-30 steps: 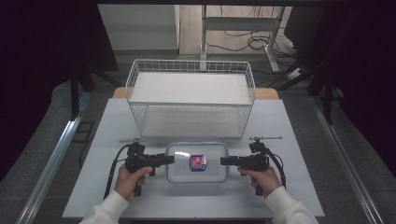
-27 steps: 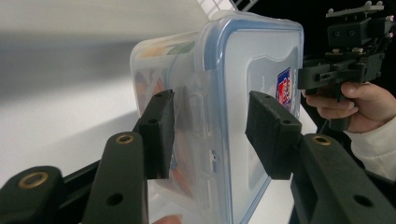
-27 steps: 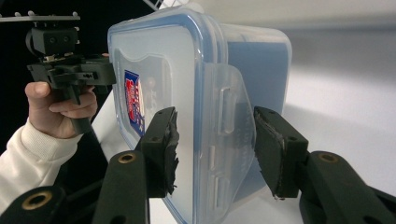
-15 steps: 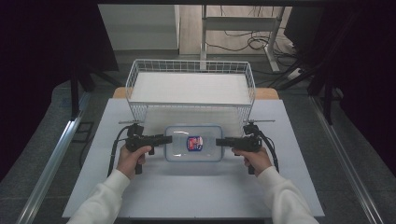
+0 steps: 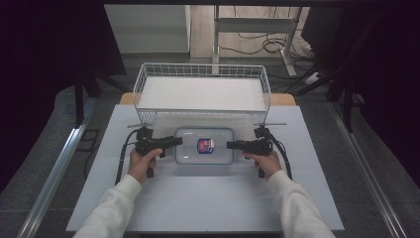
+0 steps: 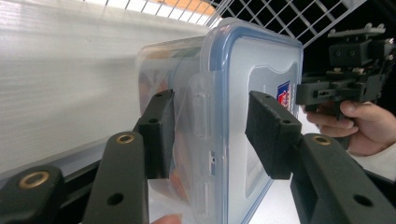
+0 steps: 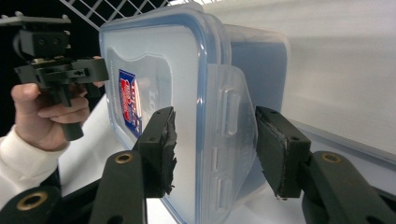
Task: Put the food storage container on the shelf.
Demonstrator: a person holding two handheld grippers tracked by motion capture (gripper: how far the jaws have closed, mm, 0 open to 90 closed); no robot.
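Clear lidded box (image 5: 204,145) sits mid-frame in the high view, just below the wire basket (image 5: 203,92), long axis running left-right. Left gripper (image 5: 174,141) is clamped on its left end, lid flap between the pads, while right gripper (image 5: 232,145) straddles the right-end flap with jaws half apart, having just widened a bit, and a gap shows on both sides. Both hands are equally near, basket lies straight up-frame, so probably a two-handed lift that way
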